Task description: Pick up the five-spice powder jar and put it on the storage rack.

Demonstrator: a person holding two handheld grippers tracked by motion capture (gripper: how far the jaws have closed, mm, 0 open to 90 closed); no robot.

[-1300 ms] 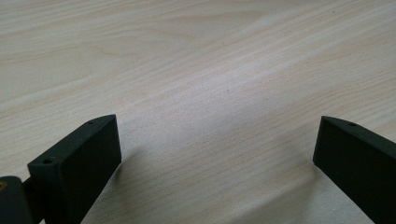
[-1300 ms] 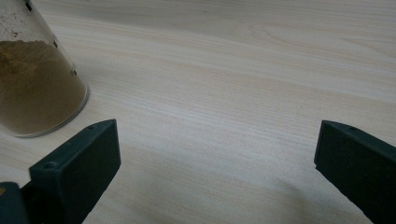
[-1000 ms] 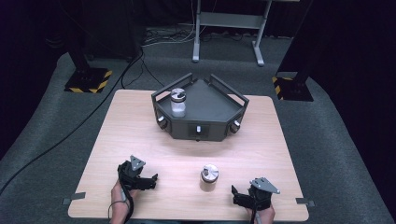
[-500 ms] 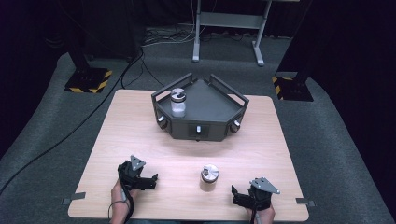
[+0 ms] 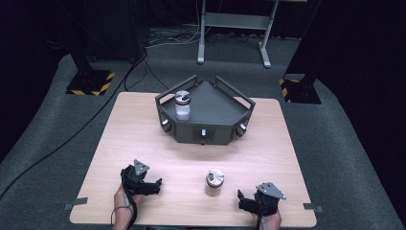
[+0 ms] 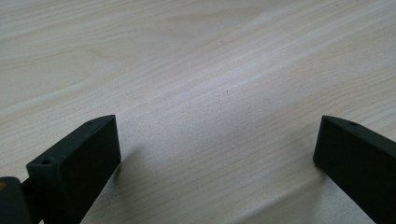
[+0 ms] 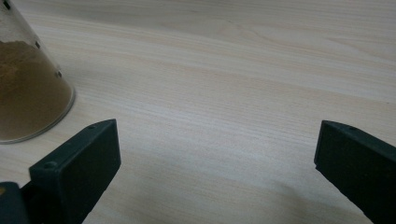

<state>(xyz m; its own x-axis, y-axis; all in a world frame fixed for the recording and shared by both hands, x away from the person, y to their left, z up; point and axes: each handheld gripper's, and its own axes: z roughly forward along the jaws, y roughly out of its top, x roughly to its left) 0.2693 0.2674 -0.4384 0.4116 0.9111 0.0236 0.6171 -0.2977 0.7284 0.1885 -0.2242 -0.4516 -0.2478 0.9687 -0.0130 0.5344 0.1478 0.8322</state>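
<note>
High view, change: almost nothing had moved over the last second — the left gripper [image 5: 152, 184] and the right gripper [image 5: 245, 201] sat in the same spots near the front edge of the table [image 5: 143, 139], and the jar of brown powder [image 5: 214, 182] stood where it had been.
Meaning for the work: I judged that no grasp had begun; the hands looked parked at a start pose, with the first reach yet to come.
Jar in hand: it stood upright on the bare wood, silver lid on, between the two grippers and nearer the right one, touching neither.
Other jar: a clear jar with white contents [image 5: 182, 105] stood on the left part of the dark tray [image 5: 215, 103] at the far half of the table, well apart from both hands.
Left gripper pose: low over the table, held from below by the person's hand, tongs pointing inward to the right — wide apart with nothing between them, only wood grain [image 6: 210, 84] ahead in the left gripper view.
Right gripper pose: low at the front right corner, tongs pointing inward to the left; they stood wide apart and empty.
Right gripper view: the jar's glass wall and brown fill [image 7: 28, 88] sat at the left edge, just beyond the left jaw and outside the gap.
Likely next need: the right gripper would have to swing toward the jar to bring it between the tongs.
</note>
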